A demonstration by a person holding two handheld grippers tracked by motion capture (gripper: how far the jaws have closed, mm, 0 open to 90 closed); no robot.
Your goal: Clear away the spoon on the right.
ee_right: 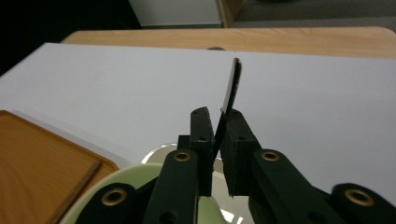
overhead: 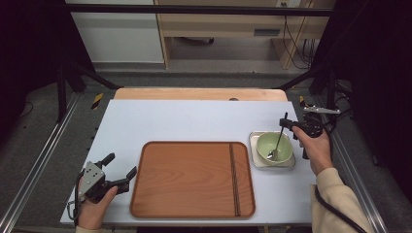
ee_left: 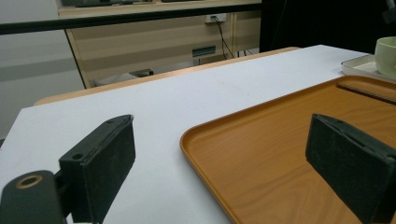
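A pale green bowl point(overhead: 263, 141) sits in a square metal dish point(overhead: 253, 136) at the table's right. A metal spoon point(overhead: 278, 141) leans in the bowl with its head at the bottom. My right gripper point(overhead: 287, 124) is shut on the top of the spoon's handle. In the right gripper view the handle point(ee_right: 232, 86) sticks up from between the pressed pads of that gripper point(ee_right: 218, 122), above the bowl's rim point(ee_right: 126, 179). My left gripper point(overhead: 121, 164) rests open at the front left, beside the wooden tray point(overhead: 194, 179). Its jaws point(ee_left: 222, 135) stand wide with nothing between them.
The wooden tray point(ee_left: 261, 154) lies in the middle front of the white tabletop point(overhead: 194, 119), with a thin dark strip point(overhead: 233, 179) running front to back near its right edge. The bowl point(ee_left: 386, 56) and dish point(ee_left: 359, 65) stand just beyond that edge.
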